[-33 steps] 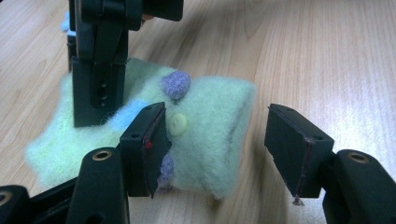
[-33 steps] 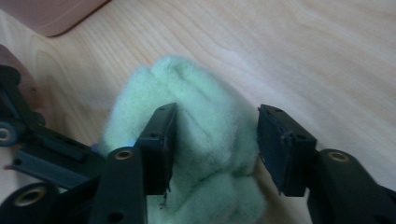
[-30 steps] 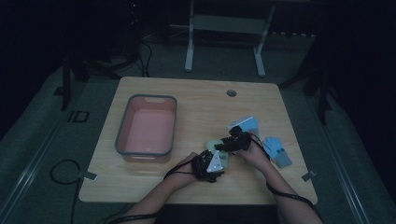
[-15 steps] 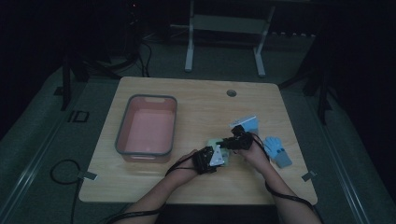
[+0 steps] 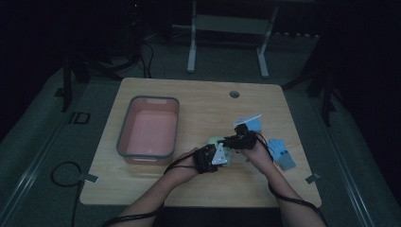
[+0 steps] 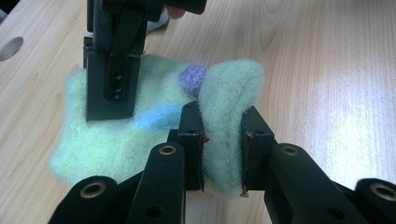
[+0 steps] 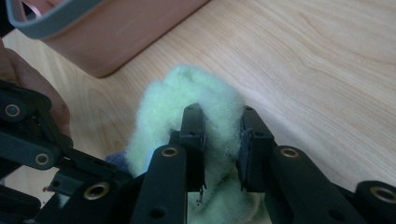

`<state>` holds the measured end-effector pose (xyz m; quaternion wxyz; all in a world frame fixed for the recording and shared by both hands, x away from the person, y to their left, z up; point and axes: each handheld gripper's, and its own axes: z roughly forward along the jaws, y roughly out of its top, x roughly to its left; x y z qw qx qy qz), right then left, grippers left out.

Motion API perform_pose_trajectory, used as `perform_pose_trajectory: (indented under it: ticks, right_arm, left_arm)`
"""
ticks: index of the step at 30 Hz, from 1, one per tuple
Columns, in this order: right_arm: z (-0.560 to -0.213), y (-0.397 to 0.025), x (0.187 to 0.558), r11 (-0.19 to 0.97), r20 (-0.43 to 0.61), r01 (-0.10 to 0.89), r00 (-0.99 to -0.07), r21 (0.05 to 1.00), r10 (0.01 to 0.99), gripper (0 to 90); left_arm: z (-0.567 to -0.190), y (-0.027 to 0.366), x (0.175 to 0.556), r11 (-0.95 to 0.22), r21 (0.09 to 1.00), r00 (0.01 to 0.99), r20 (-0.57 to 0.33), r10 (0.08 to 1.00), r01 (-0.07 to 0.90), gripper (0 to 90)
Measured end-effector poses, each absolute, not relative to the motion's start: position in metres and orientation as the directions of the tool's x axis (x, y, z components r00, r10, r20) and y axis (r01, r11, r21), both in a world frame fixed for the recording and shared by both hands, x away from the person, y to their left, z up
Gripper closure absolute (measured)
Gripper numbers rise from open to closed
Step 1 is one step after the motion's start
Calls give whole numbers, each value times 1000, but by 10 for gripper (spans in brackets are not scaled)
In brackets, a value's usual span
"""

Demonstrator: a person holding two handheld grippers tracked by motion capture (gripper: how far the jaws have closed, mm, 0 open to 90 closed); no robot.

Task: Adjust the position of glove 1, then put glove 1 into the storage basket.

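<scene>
On the tabletop (image 5: 198,101): pale green fuzzy sock (image 6: 140,135) pinched by both tongs, left (image 6: 223,149), right (image 7: 222,151). Soft, light, limp; best gripped at bunched folds.

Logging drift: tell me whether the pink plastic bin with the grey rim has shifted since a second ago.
No. The pink grey-rimmed plastic bin keeps its place left of the wooden table's dark round hole.

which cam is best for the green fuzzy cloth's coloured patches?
Left gripper view: the green fuzzy cloth lies spread, its purple and blue patches plain, left gripper pinching a fold. Right gripper view gives a bunched clump; high view, a pale sliver.
</scene>
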<state>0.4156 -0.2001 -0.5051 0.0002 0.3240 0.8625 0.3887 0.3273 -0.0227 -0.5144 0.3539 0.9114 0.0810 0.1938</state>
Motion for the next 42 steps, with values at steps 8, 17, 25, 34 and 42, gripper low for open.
perform_pose_trajectory:
  ticks: [8,17,25,34,42]
  right_arm:
    - [-484,-190,414,493,225,530,-804,690,550,750]
    - [-465,-178,417,493,214,509,-816,706,536,750]
    - [-444,-161,423,489,202,483,-830,726,521,750]
    - [-431,-135,427,493,192,466,-840,735,508,750]
    - [-426,-107,428,520,175,444,-857,730,485,750]
  left_arm:
    - [-494,-13,328,-735,678,907,305,291,8,750]
    - [-473,-2,328,-746,666,897,329,294,1,756]
    - [-453,15,333,-748,664,888,343,306,2,758]
    - [-441,40,333,-752,659,878,358,317,3,758]
    - [-439,64,332,-761,649,876,357,325,18,758]
